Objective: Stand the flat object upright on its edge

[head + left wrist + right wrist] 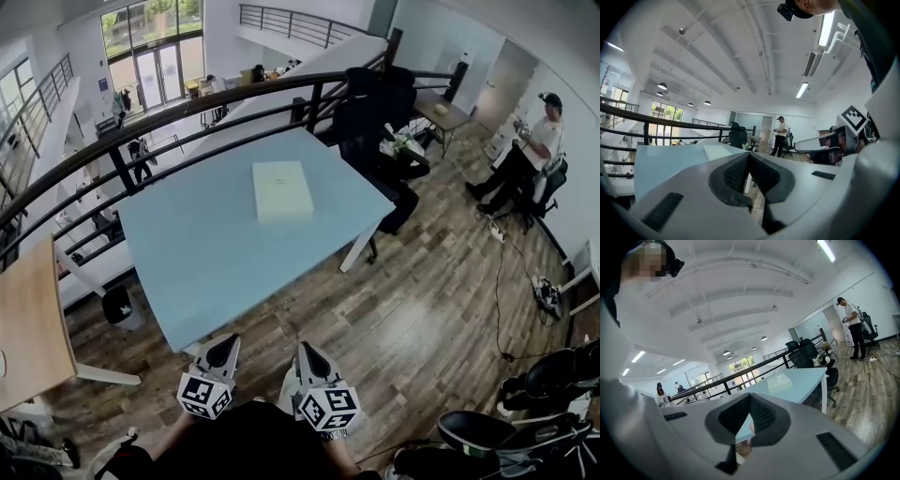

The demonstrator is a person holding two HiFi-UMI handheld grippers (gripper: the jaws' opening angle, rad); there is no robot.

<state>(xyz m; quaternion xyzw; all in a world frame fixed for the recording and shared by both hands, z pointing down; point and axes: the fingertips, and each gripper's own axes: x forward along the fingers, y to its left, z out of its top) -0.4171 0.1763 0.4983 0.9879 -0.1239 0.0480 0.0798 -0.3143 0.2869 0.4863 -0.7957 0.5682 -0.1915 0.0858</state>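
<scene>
Box [282, 190]: lay flat, far side of table [206, 267].
Left gripper [223, 342]: closed, empty.
Right gripper [307, 350]: closed, empty; both near, probably staged for approach.

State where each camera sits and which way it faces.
Head view: worn by the person, looking steeply down at the blue table and flat white box; left gripper, right gripper and forearms show at bottom.
Left gripper view: on the left gripper, looking along its shut jaws over the table to the box; the person's head and torso show upper right.
Right gripper view: on the right gripper, looking along its shut jaws at the same table; the person's head shows upper left.
Shared: all three show table and box.
</scene>
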